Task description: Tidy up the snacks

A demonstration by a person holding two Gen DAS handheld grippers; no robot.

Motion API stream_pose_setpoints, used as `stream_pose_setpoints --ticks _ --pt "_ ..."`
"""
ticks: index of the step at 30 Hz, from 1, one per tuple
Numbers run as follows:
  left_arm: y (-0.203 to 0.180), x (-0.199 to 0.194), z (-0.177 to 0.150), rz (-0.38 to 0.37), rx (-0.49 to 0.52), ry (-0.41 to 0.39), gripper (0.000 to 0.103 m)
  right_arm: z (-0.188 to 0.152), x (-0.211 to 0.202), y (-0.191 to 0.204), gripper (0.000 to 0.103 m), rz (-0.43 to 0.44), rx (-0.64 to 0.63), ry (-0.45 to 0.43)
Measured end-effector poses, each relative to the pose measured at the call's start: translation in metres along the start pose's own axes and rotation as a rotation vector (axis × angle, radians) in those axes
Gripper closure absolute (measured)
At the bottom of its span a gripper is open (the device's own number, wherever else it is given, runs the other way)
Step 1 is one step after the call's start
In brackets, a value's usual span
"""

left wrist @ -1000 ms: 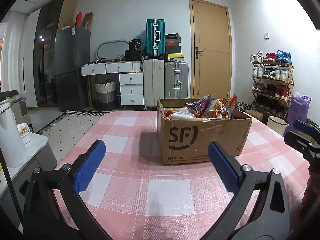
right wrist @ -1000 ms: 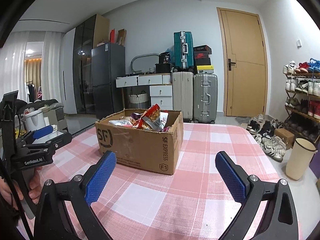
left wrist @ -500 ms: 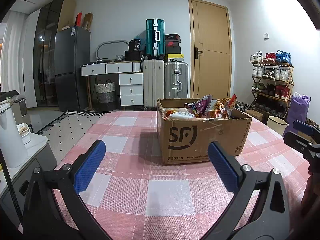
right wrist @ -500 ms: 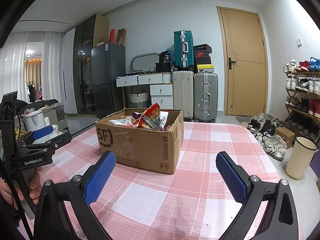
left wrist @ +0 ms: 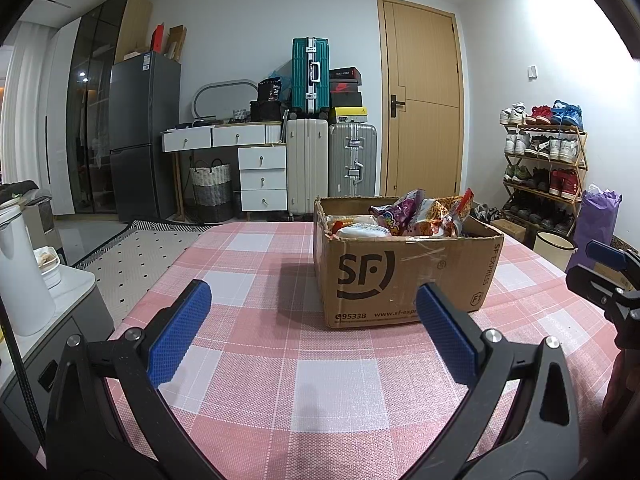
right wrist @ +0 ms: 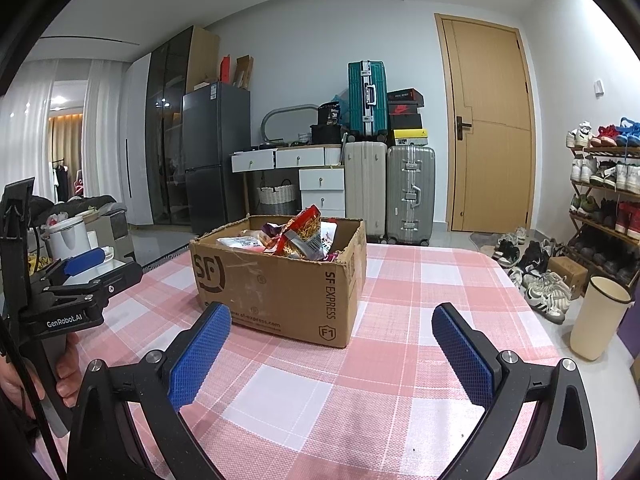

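Observation:
An open cardboard box (left wrist: 404, 276) (right wrist: 276, 280) printed SF stands on the pink checked tablecloth (left wrist: 320, 380) (right wrist: 380, 380). Several snack packets (left wrist: 424, 214) (right wrist: 304, 236) stick up out of it. My left gripper (left wrist: 312, 312) hovers open over the cloth, short of the box's near left corner, with nothing between its blue pads. My right gripper (right wrist: 332, 336) is open too, a little short of the box's near right corner, and holds nothing. Each gripper shows at the edge of the other's view.
The table's left edge meets a side counter with a white kettle (left wrist: 20, 272). Beyond the table stand suitcases (left wrist: 332, 164), white drawers (left wrist: 262, 178), a fridge (left wrist: 144, 136) and a wooden door (left wrist: 424, 100). A shoe rack (left wrist: 544, 168) and a cream bin (right wrist: 600, 324) are on the right.
Both grippers have barely shifted; the box sits almost where it was in each view. Nothing was taken hold of or let go.

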State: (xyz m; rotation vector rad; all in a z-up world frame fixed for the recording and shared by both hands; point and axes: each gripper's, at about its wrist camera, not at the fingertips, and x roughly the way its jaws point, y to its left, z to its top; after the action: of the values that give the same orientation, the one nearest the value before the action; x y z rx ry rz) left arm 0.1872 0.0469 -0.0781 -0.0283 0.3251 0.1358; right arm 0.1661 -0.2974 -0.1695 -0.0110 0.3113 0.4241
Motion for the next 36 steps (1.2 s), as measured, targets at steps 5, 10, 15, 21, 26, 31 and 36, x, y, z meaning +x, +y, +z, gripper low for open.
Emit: stream_pose_setpoints --ticks 5,10,15,21,26,31,36 --pt "-0.0001 -0.0001 -0.0002 0.0 0.001 -0.001 0.001 0.0 0.0001 -0.0002 0.001 0.0 -0.002 0.0" --pt "-0.0001 -0.0003 -0.0002 0.0 0.001 -0.001 0.001 -0.0001 0.0001 -0.0006 0.001 0.0 -0.002 0.001" --pt "-0.0002 0.0011 -0.0008 0.0 0.001 -0.001 0.001 -0.0012 -0.0006 0.0002 0.001 -0.002 0.006 0.001" --pt "-0.0003 -0.0003 -0.0004 0.0 0.0 -0.001 0.001 -0.0011 -0.0009 0.0003 0.001 -0.002 0.005 0.0" --pt "-0.0004 -0.0001 -0.0006 0.0 0.0 -0.001 0.001 -0.0013 -0.0013 0.0003 0.001 -0.002 0.005 0.001" --pt "-0.0003 -0.0005 -0.0005 0.0 0.0 -0.001 0.001 -0.0008 -0.0008 0.0003 0.001 -0.002 0.006 0.001" --pt "-0.0002 -0.0004 -0.0006 0.0 0.0 -0.001 0.001 -0.0005 -0.0008 0.0002 0.001 -0.002 0.007 0.002"
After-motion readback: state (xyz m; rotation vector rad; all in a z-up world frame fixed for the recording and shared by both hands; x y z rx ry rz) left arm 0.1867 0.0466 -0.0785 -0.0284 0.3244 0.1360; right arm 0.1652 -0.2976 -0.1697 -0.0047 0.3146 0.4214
